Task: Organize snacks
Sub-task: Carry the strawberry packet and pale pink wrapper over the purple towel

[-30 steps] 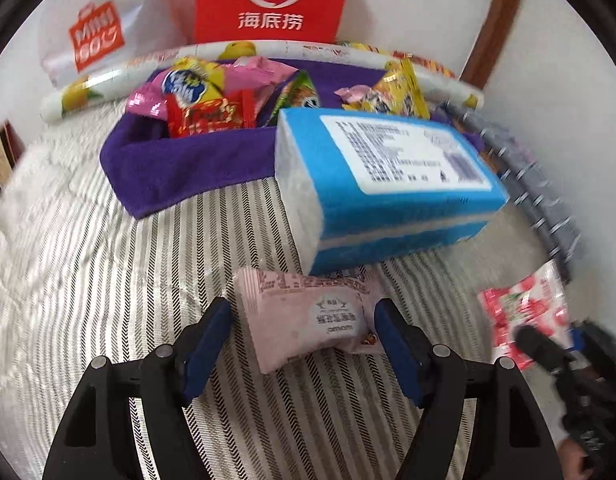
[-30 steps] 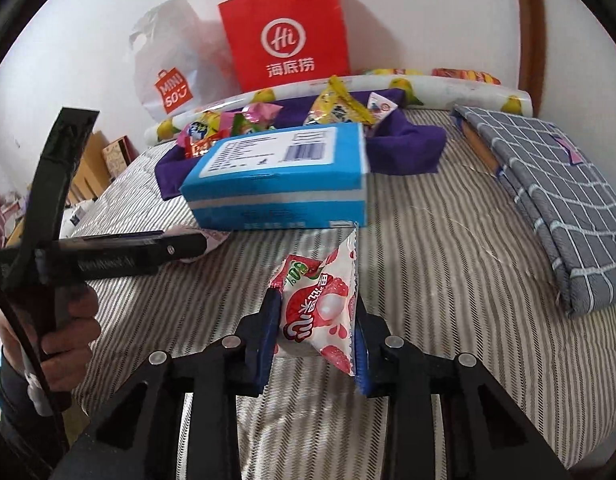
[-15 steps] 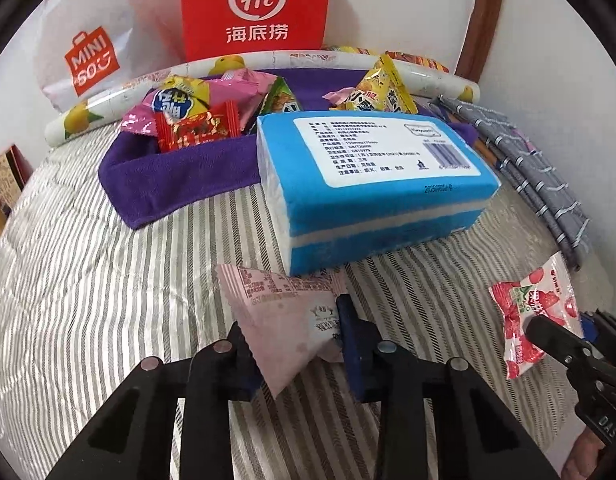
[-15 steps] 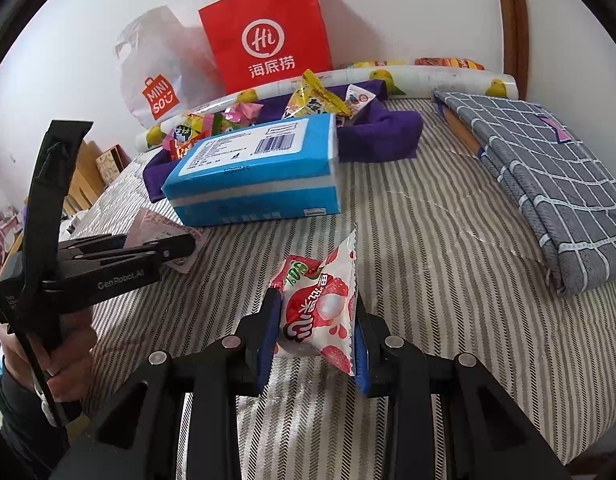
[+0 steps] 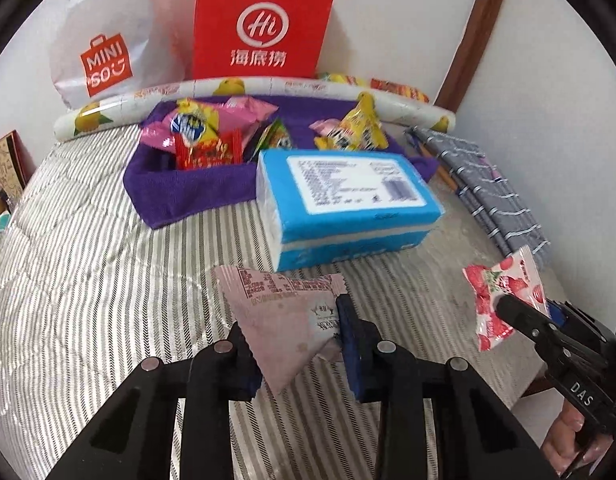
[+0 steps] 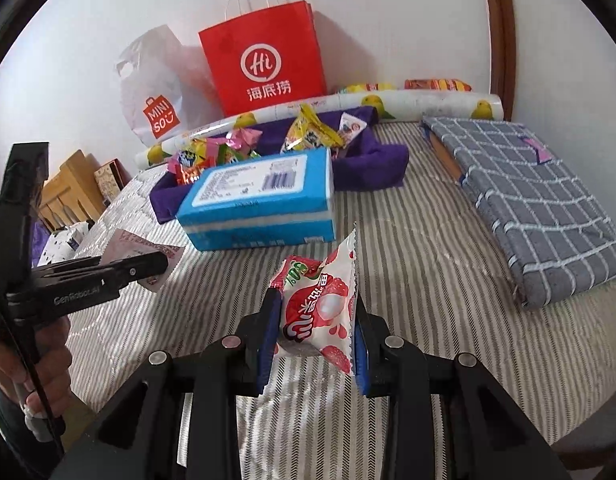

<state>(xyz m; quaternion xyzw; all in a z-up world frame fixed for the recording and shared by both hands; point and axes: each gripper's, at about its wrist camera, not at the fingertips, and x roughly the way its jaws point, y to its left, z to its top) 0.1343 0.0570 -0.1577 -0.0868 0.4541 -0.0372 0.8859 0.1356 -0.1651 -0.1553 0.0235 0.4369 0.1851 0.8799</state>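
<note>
My left gripper (image 5: 298,344) is shut on a pale pink snack packet (image 5: 282,320), held above the striped bedcover (image 5: 88,280). The right gripper (image 6: 313,334) is shut on a red-and-white strawberry snack packet (image 6: 319,312), also lifted off the cover. In the left wrist view the strawberry packet (image 5: 503,296) and the right gripper (image 5: 519,312) show at the right edge. In the right wrist view the left gripper (image 6: 148,268) and the pink packet (image 6: 144,246) show at the left. A purple cloth tray (image 5: 188,188) at the back holds several snack packets (image 5: 204,136).
A blue tissue pack (image 5: 347,204) lies between the grippers and the purple tray. A folded grey checked cloth (image 6: 535,208) lies at the right. A patterned roll (image 5: 268,88), a red paper bag (image 5: 264,24) and a white plastic bag (image 5: 104,48) stand against the wall.
The left gripper closed on the pink packet and lifted it off the bedcover. The right gripper rose a little with the strawberry packet still in it.
</note>
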